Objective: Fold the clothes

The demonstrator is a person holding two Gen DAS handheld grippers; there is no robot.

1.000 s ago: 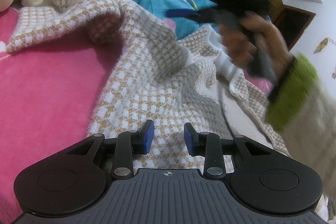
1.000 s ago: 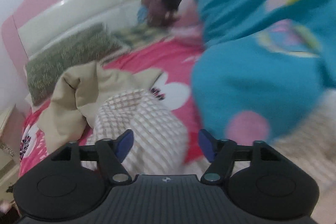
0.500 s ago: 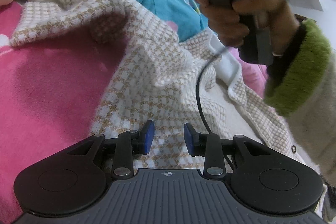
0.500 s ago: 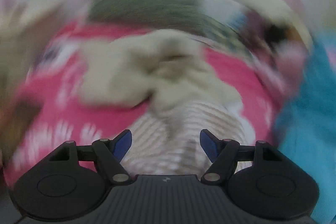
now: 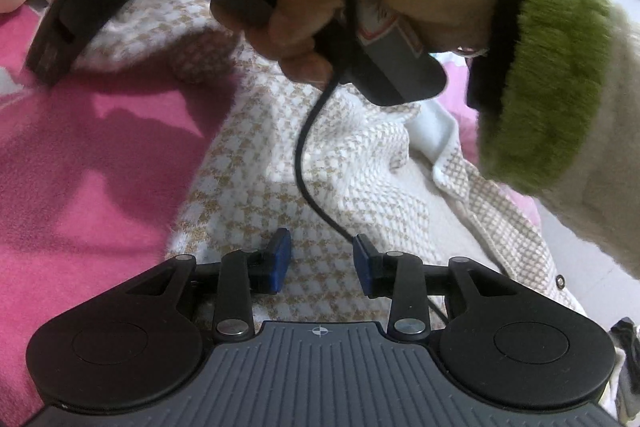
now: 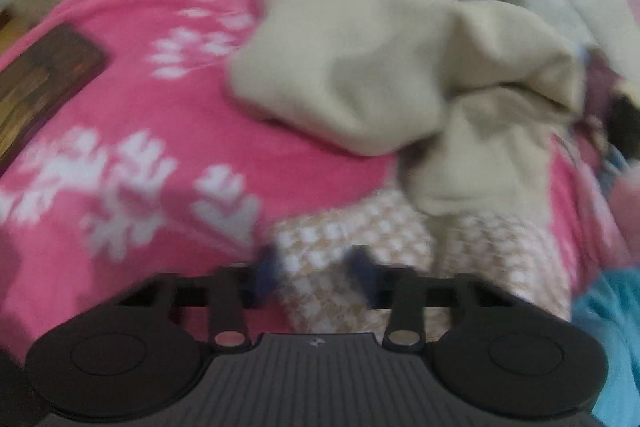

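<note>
Both claws over the checked garment (image 5: pixel 280 163): left (image 5: pixel 322 259) opening, right (image 6: pixel 316 271) closing, cream cloth (image 6: pixel 380 67) beyond.

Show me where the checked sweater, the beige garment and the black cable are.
checked sweater (image 5: pixel 256 187): left wrist view, flat middle part.
beige garment (image 6: pixel 360 67): right wrist view, upper fold.
black cable (image 5: pixel 299 163): left wrist view, hanging curve.

Soft cloth on a bed, matt plastic tools above it.
A woven houndstooth garment (image 5: pixel 320 163) in tan and white looks nubbly; the pink bed cover (image 5: pixel 80 187) is fleecy, the sleeve cuff (image 5: pixel 548 67) shaggy green pile. The left hand-held gripper (image 5: pixel 322 259) is matt black plastic with ribbed grey housing and shiny metal rivets.
</note>
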